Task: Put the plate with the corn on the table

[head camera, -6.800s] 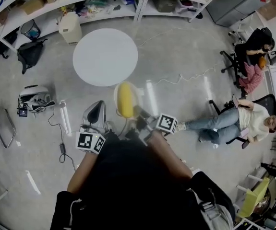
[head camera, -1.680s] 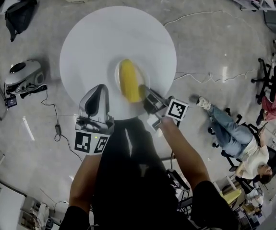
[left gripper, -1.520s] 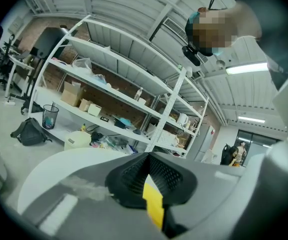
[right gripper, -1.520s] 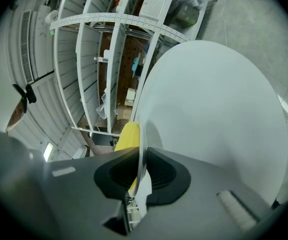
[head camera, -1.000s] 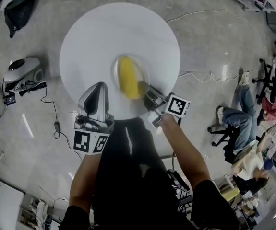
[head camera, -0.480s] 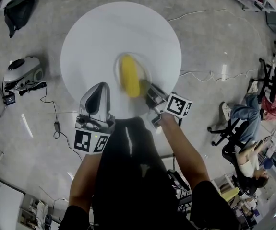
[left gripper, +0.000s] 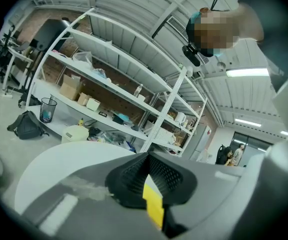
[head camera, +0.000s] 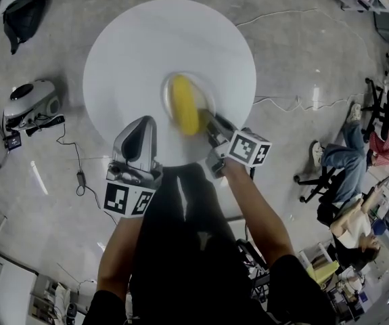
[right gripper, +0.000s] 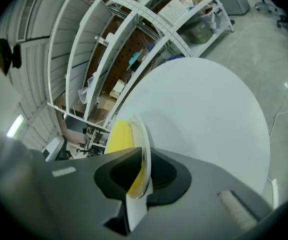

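**Item 1, right gripper** [head camera: 206, 120]. I had it clamped on the near rim of the plate [head camera: 189, 90]. Its jaws had just been closing further, with that rim between them. My right gripper view showed the grip itself, the rim running edge-on between the two jaws. The head view gave me only the jaw tips meeting the plate's edge.

**Item 2, plate.** White and round, it was held over the middle of the table [head camera: 133, 53]. From the head view it looked nearly flat. In the right gripper view it stood on edge across the frame, with a soft shadow [right gripper: 156, 119] on the tabletop beside it. I could not tell from either view whether it touched the top.

**Item 3, corn** [head camera: 184, 105]. One yellow cob lay along the plate. The head view showed its whole length. The right gripper view showed only a yellow bulge left of the rim.

**Item 4, left gripper** [head camera: 142, 122]. Its jaws were pressed together with nothing between them. I read that in the left gripper view, where a yellow strip [left gripper: 154, 209] showed below the meeting tips. The head view placed it over the table's near part, beside the plate on its left.

**Item 5, surroundings.**
- **Left gripper view only:** shelves [left gripper: 108, 86] holding boxes [left gripper: 71, 88], with a bin [left gripper: 47, 109] and a dark bag [left gripper: 27, 125] below them.
- **Head view only:** a grey floor [head camera: 295, 39], a cable [head camera: 285, 103], a small machine [head camera: 30, 103] left of the table, and people [head camera: 343, 158] off to the right.
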`<state>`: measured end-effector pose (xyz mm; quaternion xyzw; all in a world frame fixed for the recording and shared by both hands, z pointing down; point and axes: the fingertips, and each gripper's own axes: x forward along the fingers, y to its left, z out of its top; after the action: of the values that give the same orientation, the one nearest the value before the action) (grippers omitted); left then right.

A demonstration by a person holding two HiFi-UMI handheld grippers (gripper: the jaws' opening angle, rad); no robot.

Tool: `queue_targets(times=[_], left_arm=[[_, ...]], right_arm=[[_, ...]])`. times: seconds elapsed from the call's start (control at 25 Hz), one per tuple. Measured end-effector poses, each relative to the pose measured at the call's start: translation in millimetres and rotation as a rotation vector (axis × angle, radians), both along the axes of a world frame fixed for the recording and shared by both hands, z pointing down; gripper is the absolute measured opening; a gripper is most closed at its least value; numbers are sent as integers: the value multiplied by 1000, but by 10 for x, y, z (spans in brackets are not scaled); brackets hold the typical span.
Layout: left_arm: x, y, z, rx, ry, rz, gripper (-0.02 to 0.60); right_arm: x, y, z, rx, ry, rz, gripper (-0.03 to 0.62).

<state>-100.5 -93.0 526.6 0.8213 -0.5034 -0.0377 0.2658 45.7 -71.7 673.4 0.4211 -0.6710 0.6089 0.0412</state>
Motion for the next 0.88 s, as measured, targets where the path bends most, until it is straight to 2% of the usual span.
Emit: queue_targets(times=[0.24, 0.88], left_arm=[[23, -8, 24, -6, -2, 3, 5], [107, 4, 45, -21, 16, 14, 5]], right_arm=[[38, -30, 1, 57, 149, -63, 60], [74, -40, 13, 91, 285, -142, 91]])
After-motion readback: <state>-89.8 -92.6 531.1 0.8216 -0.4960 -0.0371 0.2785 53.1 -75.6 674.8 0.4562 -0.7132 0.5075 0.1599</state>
